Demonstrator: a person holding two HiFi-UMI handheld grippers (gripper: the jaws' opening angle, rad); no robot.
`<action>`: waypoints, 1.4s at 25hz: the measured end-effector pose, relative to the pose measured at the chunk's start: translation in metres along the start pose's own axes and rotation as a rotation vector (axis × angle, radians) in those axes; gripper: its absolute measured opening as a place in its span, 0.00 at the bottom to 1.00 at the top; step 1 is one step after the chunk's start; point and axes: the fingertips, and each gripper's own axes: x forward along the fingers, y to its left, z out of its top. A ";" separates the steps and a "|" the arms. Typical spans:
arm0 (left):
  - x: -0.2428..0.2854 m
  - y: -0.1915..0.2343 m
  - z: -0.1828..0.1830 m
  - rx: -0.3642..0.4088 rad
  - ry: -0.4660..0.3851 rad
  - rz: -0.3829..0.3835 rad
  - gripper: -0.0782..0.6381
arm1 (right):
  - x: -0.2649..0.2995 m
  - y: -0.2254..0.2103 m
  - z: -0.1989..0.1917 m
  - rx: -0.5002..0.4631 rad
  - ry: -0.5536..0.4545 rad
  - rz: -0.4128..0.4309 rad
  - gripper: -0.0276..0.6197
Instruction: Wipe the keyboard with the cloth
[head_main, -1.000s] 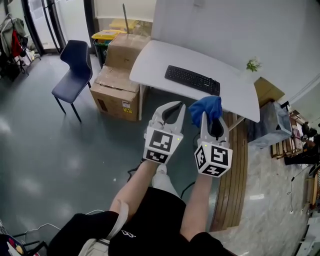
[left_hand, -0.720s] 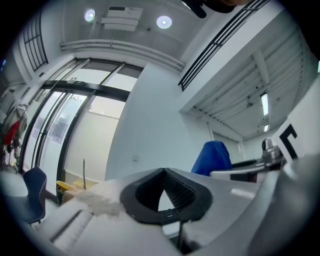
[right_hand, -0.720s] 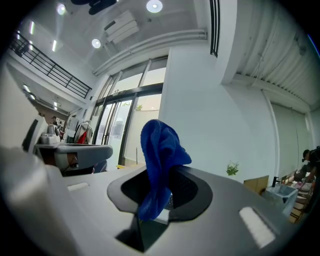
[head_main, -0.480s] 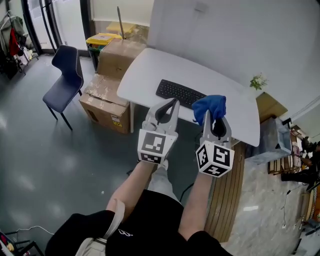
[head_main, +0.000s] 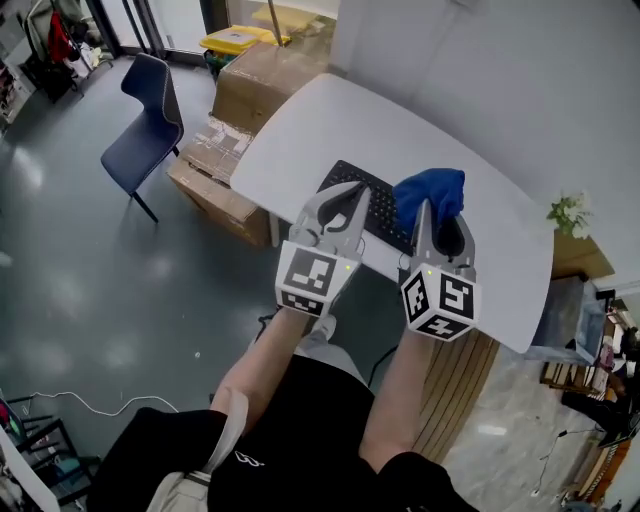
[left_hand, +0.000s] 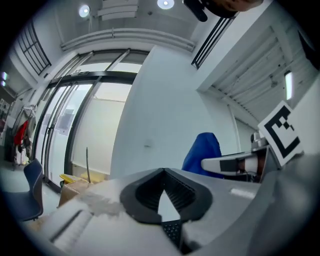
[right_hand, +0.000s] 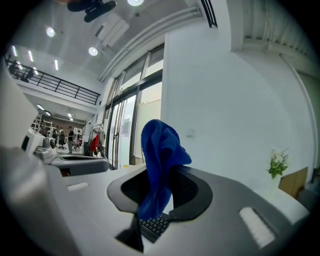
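The black keyboard (head_main: 372, 200) lies on the white table (head_main: 300, 130), its near part hidden behind both grippers. My right gripper (head_main: 428, 207) is shut on a blue cloth (head_main: 432, 192), which bunches up above the jaws over the keyboard's right end. In the right gripper view the cloth (right_hand: 157, 160) hangs between the jaws, with keys (right_hand: 154, 226) showing below. My left gripper (head_main: 352, 190) is shut with nothing in it, over the keyboard's left half. In the left gripper view its tips (left_hand: 163, 171) meet, and the cloth (left_hand: 202, 152) shows to the right.
Cardboard boxes (head_main: 265, 80) and a yellow bin (head_main: 235, 40) stand at the table's far left. A blue chair (head_main: 150, 110) is on the grey floor at left. A small plant (head_main: 568, 212) sits at the table's right end. Wooden slats (head_main: 460, 390) lie below right.
Both grippers have come forward from the floor in front of the table to over the keyboard. The cloth stays in the right gripper, and the table looms larger.
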 end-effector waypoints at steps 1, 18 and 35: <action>0.008 0.002 -0.003 0.006 0.008 0.007 0.10 | 0.010 -0.003 -0.004 0.009 0.009 0.022 0.19; 0.089 0.062 -0.081 -0.048 0.226 0.029 0.10 | 0.108 -0.011 -0.073 0.102 0.187 0.156 0.19; 0.118 0.134 -0.174 -0.140 0.483 -0.069 0.10 | 0.208 0.052 -0.169 0.185 0.420 0.209 0.19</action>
